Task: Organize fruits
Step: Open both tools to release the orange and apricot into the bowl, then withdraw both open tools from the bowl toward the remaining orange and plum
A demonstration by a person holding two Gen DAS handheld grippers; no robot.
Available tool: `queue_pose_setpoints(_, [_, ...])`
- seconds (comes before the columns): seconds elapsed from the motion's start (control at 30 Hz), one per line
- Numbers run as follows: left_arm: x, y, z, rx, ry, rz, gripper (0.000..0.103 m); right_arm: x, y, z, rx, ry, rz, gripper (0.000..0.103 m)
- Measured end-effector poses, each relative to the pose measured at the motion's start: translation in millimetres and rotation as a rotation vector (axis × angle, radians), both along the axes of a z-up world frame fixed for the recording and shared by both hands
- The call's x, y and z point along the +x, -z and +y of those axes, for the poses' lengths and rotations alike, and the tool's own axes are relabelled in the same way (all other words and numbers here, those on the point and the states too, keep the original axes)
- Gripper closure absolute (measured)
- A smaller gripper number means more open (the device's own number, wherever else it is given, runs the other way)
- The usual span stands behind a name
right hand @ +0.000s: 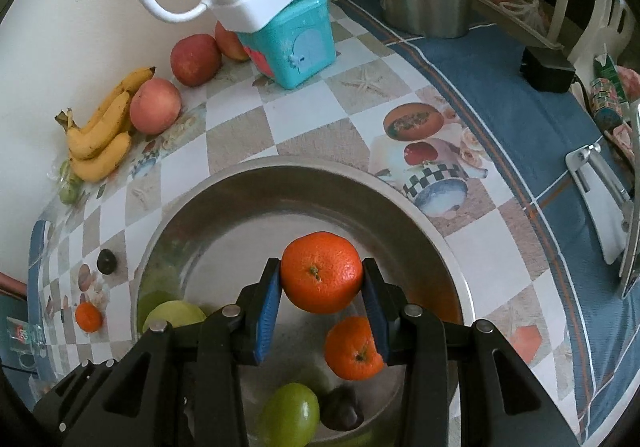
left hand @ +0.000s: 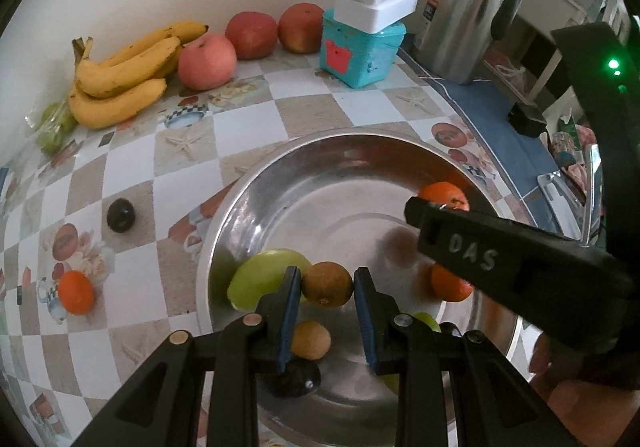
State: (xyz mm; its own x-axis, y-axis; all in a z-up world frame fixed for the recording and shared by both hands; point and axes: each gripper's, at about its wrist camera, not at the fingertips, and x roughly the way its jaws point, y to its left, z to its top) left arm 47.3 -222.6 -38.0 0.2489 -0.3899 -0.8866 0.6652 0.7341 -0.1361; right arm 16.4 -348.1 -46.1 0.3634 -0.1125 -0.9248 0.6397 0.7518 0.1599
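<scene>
Over the steel basin (left hand: 224,247), from left to right, we see the left gripper (left hand: 327,283) clamped on a brown longan (left hand: 327,284) beside a green fruit (left hand: 260,279), then the right gripper (right hand: 321,275) clamped on a tangerine (right hand: 321,271), another tangerine (right hand: 352,349) lying beneath it.

Right gripper (right hand: 321,297) clamps a tangerine (right hand: 321,271) above the steel basin (right hand: 420,223); second tangerine (right hand: 352,349) at five o'clock, green fruit (right hand: 292,413) at six.
</scene>
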Motion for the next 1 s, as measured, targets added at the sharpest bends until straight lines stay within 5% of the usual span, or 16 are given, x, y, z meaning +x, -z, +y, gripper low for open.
queue_pose_setpoints(0.63, [1.8, -16.3, 0.8, -0.018, -0.001, 0.003, 0.058, -3.4, -12.4, 0.4, -0.02, 0.018, -0.011, 0.06])
queue_pose_setpoints(1.0, [37.1, -27.2, 47.0, -0.021, -0.21, 0.048, 0.059, -13.1, -24.8, 2.5, -0.02, 0.027, 0.043, 0.06])
